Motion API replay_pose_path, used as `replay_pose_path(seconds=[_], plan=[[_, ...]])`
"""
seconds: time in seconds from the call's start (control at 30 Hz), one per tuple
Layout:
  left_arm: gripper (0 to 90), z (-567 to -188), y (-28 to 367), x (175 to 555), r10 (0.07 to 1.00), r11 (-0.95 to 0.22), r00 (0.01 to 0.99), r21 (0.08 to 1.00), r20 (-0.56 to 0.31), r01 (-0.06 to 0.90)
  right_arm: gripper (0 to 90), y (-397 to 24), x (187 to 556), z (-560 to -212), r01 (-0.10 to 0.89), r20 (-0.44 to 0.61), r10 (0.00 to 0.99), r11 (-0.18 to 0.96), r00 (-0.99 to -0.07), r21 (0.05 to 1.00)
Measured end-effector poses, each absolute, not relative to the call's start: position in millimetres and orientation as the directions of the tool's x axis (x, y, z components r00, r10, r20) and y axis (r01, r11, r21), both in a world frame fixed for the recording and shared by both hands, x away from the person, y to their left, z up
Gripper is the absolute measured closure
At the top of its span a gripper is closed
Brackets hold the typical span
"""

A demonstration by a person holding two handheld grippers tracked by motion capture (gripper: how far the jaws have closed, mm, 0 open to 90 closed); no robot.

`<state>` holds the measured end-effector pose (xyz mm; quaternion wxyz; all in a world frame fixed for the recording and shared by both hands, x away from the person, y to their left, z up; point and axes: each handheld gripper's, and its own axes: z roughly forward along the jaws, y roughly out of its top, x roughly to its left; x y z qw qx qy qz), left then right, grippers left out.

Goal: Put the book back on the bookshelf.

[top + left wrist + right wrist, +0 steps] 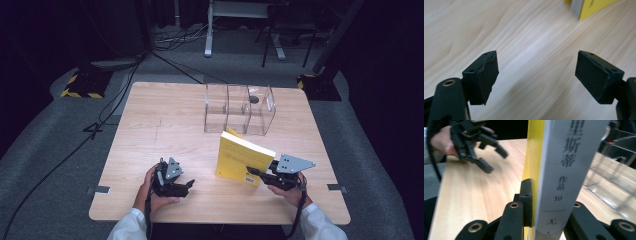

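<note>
The right gripper is clamping the yellow book upright near the clear rack, while the left gripper is hovering open-jawed alongside.

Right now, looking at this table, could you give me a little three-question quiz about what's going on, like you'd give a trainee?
1. True or false: the right gripper is clamped on the yellow book.
2. What is between the jaws of the left gripper?
3. The clear organizer sits: A) beyond the book, B) beside the left hand.

Key: 1 true. 2 nothing; they stand open above bare tabletop. 3 A.
</note>
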<state>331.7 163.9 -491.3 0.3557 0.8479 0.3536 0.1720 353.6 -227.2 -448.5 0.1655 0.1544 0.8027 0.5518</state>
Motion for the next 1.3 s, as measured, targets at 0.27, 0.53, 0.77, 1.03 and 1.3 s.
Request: replay_pose_path(seconds=[0.27, 0.53, 0.77, 1.03, 1.3], plan=[[17.0, -493, 192, 315, 0.728, -0.491, 0.685, 0.719, 0.028, 0.492, 76.6, -247, 361, -445, 0.094, -0.111, 0.554, 0.329, -0.825, 0.940], [15.9, -503, 208, 307, 0.741, -0.482, 0.671, 0.684, -0.014, 0.547, 76.7, -272, 365, -436, 0.093, -0.123, 0.653, 0.287, -0.747, 0.953], [15.5, -505, 209, 306, 0.753, -0.467, 0.657, 0.689, -0.018, 0.554, 76.6, -291, 368, -426, 0.097, -0.103, 0.719, 0.231, -0.687, 0.968], [15.5, -505, 209, 309, 0.758, -0.468, 0.652, 0.690, -0.008, 0.552, 76.6, -299, 373, -414, 0.093, -0.108, 0.765, 0.215, -0.635, 0.972], [15.9, -505, 208, 308, 0.766, -0.462, 0.643, 0.690, -0.006, 0.557, 76.6, -295, 387, -403, 0.096, -0.111, 0.792, 0.209, -0.600, 0.973]])
